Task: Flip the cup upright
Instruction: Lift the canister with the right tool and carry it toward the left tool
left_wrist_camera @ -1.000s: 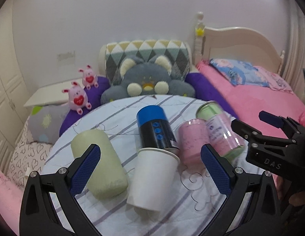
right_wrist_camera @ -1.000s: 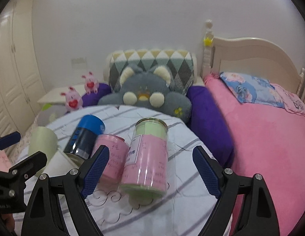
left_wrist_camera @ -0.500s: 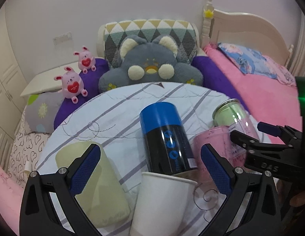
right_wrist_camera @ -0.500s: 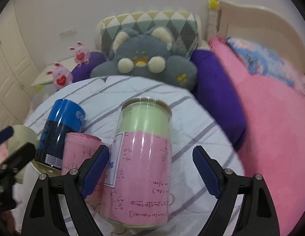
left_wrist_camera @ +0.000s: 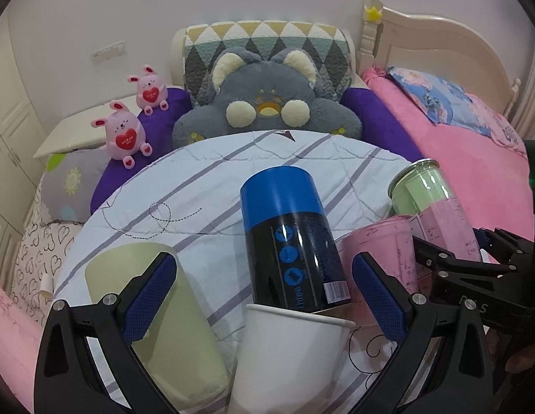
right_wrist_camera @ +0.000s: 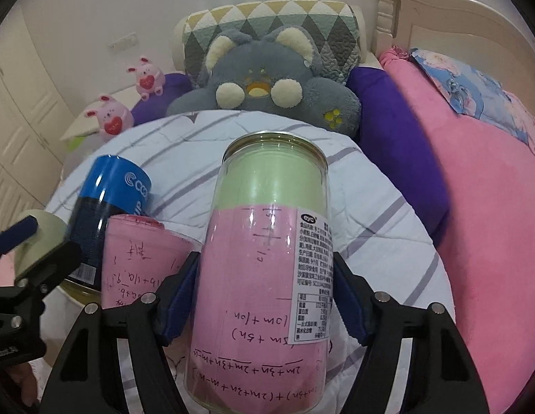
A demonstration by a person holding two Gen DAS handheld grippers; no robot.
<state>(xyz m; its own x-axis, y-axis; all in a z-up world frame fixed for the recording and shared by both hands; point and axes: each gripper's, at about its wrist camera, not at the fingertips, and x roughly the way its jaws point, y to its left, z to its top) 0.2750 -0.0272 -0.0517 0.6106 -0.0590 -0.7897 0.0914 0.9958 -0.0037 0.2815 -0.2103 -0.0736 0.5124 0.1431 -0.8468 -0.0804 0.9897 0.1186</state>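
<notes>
Several cups stand upside down on the round table's striped cloth (left_wrist_camera: 205, 172). In the left wrist view, a white paper cup (left_wrist_camera: 284, 355) stands between the fingers of my open left gripper (left_wrist_camera: 264, 303), with a blue-and-black can (left_wrist_camera: 288, 238) just behind it and a pale green cup (left_wrist_camera: 157, 314) at the left finger. In the right wrist view, my right gripper (right_wrist_camera: 264, 296) is shut on a clear jar with pink and green inside (right_wrist_camera: 267, 258). A pink cup (right_wrist_camera: 136, 258) stands to its left.
A grey plush cushion (left_wrist_camera: 264, 103) and a patterned pillow (left_wrist_camera: 267, 41) sit behind the table. Two pink bunny toys (left_wrist_camera: 124, 134) are at the back left. A pink bed (right_wrist_camera: 491, 207) lies to the right. The right gripper shows in the left wrist view (left_wrist_camera: 474, 276).
Both grippers moved forward and down toward the cups. The right gripper's fingers closed on the clear jar. The left gripper stayed open around the white cup.
</notes>
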